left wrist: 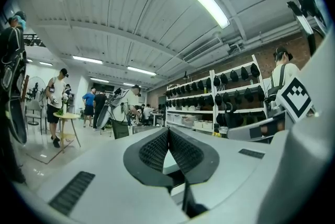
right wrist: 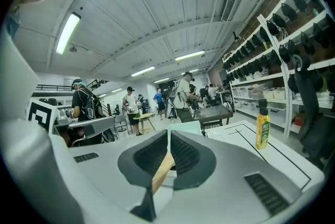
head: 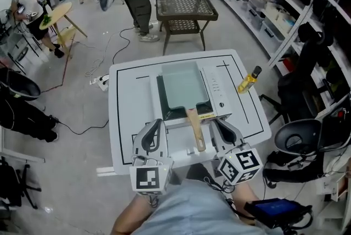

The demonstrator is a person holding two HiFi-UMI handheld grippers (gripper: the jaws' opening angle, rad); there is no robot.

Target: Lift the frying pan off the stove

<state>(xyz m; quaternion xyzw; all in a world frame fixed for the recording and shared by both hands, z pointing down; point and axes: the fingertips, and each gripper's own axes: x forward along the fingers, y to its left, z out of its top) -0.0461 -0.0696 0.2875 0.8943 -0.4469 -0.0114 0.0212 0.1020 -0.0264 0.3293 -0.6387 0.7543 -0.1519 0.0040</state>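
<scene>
Left tongs [left wrist: 168, 135]: my pads are closed together, empty, left of the wooden handle [head: 196, 129].
Right tongs [right wrist: 168, 135]: my pads are closed together, empty, right of that handle.
Pale green square frying pan [head: 182, 88]: sits on the white stove [head: 218, 98].
Yellow bottle [right wrist: 263, 126]: in my right gripper view, not the left.

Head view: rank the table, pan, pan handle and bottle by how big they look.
1. table, by far the largest.
2. pan.
3. handle and bottle: close. The handle looks slightly longer, but it lies nearer the camera, so I won't rank them.
</scene>
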